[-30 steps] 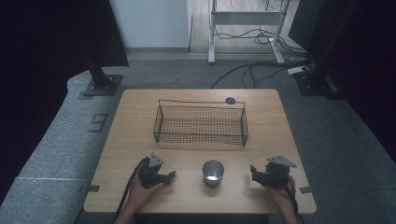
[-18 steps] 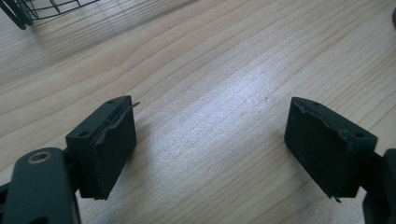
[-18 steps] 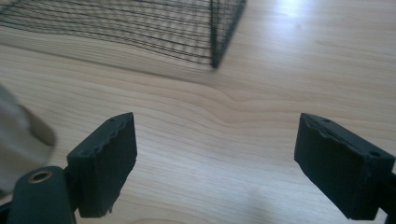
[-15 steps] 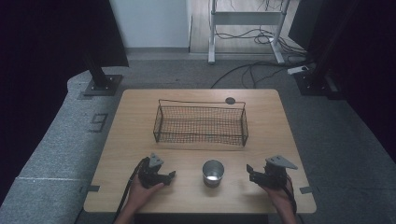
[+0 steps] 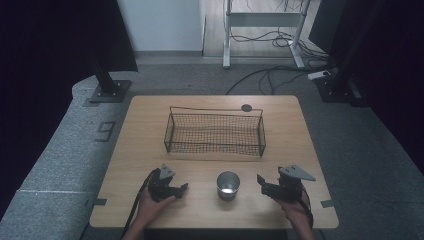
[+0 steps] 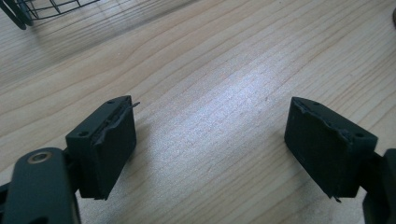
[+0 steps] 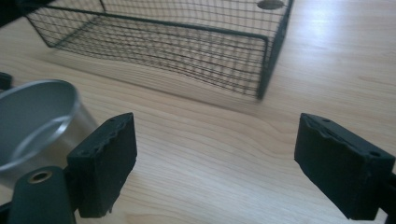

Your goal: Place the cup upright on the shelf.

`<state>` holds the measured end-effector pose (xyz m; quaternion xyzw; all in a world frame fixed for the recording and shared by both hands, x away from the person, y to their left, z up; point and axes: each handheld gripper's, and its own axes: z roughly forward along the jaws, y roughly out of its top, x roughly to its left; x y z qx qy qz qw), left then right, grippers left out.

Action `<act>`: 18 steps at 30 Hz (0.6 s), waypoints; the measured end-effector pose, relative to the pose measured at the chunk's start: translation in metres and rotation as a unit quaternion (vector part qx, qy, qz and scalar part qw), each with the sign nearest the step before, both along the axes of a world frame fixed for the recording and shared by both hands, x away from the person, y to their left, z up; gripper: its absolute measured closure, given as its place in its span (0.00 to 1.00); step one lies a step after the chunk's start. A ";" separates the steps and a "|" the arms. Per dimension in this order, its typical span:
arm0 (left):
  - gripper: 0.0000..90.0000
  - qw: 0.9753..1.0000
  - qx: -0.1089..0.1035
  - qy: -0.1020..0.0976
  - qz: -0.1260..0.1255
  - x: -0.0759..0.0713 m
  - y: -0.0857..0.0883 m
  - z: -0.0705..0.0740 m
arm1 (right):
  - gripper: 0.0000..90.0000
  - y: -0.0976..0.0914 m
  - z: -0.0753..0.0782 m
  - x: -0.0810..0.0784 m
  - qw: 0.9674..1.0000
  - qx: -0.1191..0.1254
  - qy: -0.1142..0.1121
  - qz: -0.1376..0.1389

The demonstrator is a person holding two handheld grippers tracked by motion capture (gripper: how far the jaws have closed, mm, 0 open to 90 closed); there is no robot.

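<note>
From the high view, my left gripper (image 5: 183, 187) sits near the front edge of the wooden table (image 5: 145, 130), held in my left hand (image 5: 152, 205), and my right gripper (image 5: 260, 181) sits near the front on the other side, in my right hand (image 5: 292, 207). Between them, apart from both, stands a metal cup (image 5: 228, 185), upright with its mouth open to the camera. Behind the cup, toward the middle of the table, lies a black wire basket (image 5: 215, 132), and a small dark disc (image 5: 246, 107) lies on the tabletop just beyond its far right corner. On the floor past the table I see a black stand base (image 5: 107, 90) at the left and loose cables (image 5: 270, 75) at the right.

In the left gripper view, my jaws stand wide apart with bare wood between them; a corner of the basket (image 6: 28, 10) shows at the upper left.

In the right gripper view, my jaws are also spread wide and hold nothing. The cup (image 7: 32, 123) stands just beside the left jaw, partly behind it. The basket (image 7: 187, 37) spans the top, with clear wood between it and my jaws.
</note>
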<state>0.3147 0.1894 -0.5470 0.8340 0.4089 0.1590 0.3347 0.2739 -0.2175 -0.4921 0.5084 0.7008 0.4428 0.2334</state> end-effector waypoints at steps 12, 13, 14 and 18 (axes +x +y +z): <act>0.19 1.000 0.000 0.000 0.000 0.000 0.000 0.000 | 0.14 0.013 0.008 -0.006 0.999 0.014 -0.015 0.026; 0.19 1.000 0.000 0.000 0.000 0.000 0.000 0.000 | 0.14 0.014 0.009 -0.006 0.999 0.015 -0.017 0.028; 0.18 1.000 0.000 0.000 0.000 0.000 0.000 0.000 | 0.14 0.016 0.009 -0.007 0.999 0.015 -0.018 0.030; 0.18 1.000 0.000 0.000 0.000 0.000 0.000 0.000 | 0.14 0.021 0.011 -0.009 0.999 0.013 -0.022 0.039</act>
